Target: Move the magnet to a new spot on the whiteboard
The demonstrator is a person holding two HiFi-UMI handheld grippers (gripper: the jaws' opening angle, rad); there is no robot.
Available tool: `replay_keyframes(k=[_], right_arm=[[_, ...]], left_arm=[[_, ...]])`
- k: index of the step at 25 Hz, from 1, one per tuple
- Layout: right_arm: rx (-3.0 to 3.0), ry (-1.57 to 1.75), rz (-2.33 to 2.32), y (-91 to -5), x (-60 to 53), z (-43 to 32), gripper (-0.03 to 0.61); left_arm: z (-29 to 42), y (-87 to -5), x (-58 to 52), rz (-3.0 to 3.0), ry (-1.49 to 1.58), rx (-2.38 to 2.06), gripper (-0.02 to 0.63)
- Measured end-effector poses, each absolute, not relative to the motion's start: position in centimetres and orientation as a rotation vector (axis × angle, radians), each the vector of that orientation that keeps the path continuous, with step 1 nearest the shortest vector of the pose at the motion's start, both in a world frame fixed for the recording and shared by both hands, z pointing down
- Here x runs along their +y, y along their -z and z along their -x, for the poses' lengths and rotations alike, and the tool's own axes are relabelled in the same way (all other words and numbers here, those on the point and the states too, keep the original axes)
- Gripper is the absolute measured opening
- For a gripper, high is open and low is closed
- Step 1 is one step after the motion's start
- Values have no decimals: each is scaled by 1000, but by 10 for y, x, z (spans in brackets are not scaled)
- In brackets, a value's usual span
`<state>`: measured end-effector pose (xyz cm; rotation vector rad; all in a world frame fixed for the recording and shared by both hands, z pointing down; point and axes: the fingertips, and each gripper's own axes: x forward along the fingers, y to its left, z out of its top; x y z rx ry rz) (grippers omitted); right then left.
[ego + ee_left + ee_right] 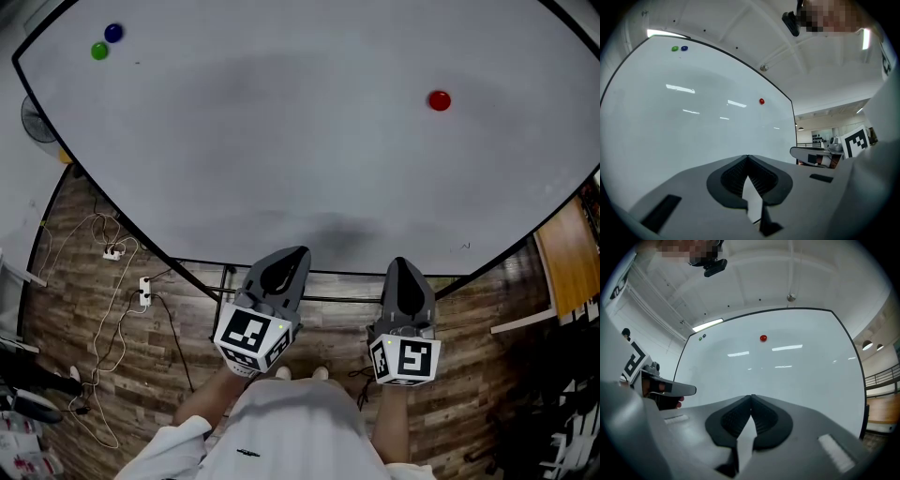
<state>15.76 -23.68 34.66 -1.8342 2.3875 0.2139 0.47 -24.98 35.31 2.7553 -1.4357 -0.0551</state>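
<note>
A red magnet (439,100) sticks to the whiteboard (281,150) at the upper right; it also shows as the red magnet (761,101) in the left gripper view and the red magnet (763,338) in the right gripper view. Both grippers are held low, well below the board's bottom edge and apart from the magnet. My left gripper (284,262) is shut with nothing in it, tips meeting at the left gripper (748,157). My right gripper (403,269) is also shut and empty, its tips touching at the right gripper (751,396).
A green magnet (99,52) and a blue magnet (113,33) sit at the board's upper left. The board's stand bars (328,298) run just below its edge. Cables and a power strip (143,292) lie on the wooden floor at left. A wooden table (567,258) stands at right.
</note>
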Motion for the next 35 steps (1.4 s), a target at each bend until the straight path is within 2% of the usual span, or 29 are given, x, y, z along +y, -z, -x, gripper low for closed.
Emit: replay_keyframes(k=[35], right_arm=[[2445,-255,1824,-340,-242,-149,-2]], left_arm=[[3,-357,-244,-2726,68,-1447,6]])
